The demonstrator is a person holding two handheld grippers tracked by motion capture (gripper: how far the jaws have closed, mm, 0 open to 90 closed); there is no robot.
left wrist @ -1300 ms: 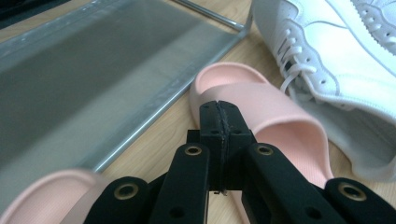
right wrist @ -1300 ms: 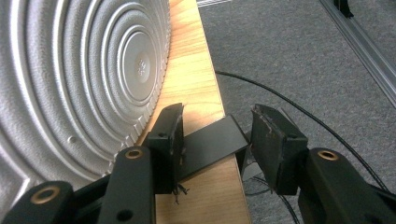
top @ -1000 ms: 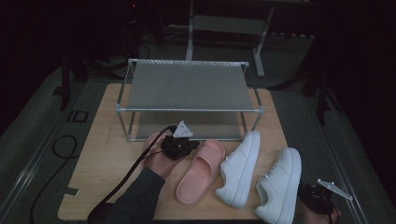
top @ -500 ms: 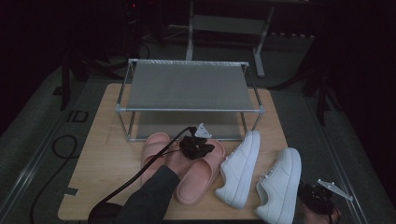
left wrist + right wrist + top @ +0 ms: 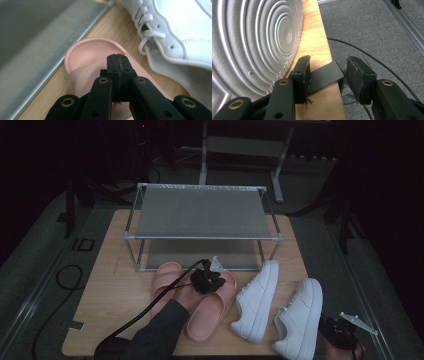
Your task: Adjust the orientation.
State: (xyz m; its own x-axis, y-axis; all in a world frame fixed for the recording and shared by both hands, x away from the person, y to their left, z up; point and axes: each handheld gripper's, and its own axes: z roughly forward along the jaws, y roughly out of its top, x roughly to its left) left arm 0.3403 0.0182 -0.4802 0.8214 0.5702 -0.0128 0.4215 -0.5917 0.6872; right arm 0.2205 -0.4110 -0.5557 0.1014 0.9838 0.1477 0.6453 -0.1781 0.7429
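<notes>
Two pink slippers lie on the wooden board in front of a shoe rack (image 5: 200, 220); the left one (image 5: 164, 272) is partly hidden by my forearm. My left gripper (image 5: 206, 281) hovers shut over the strap of the right slipper (image 5: 210, 312). In the left gripper view its jaws (image 5: 117, 58) are pressed together with nothing between them, just above that slipper (image 5: 87, 55). Two white sneakers (image 5: 257, 302) (image 5: 300, 320) lie to the right. My right gripper (image 5: 340, 332) (image 5: 329, 72) stands open off the board's right corner, next to a sneaker's ribbed sole (image 5: 249, 37).
The rack's lower shelf rail (image 5: 50, 57) runs close to the slipper's toe, and a white sneaker (image 5: 175, 32) lies beside it. A black bracket (image 5: 324, 77) juts from the board's edge (image 5: 317, 45) below my right jaws. Grey carpet (image 5: 367, 30) with a cable surrounds the board.
My left hand has moved right and slightly down, from above the left slipper to above the right slipper. The right gripper has stayed in place.
</notes>
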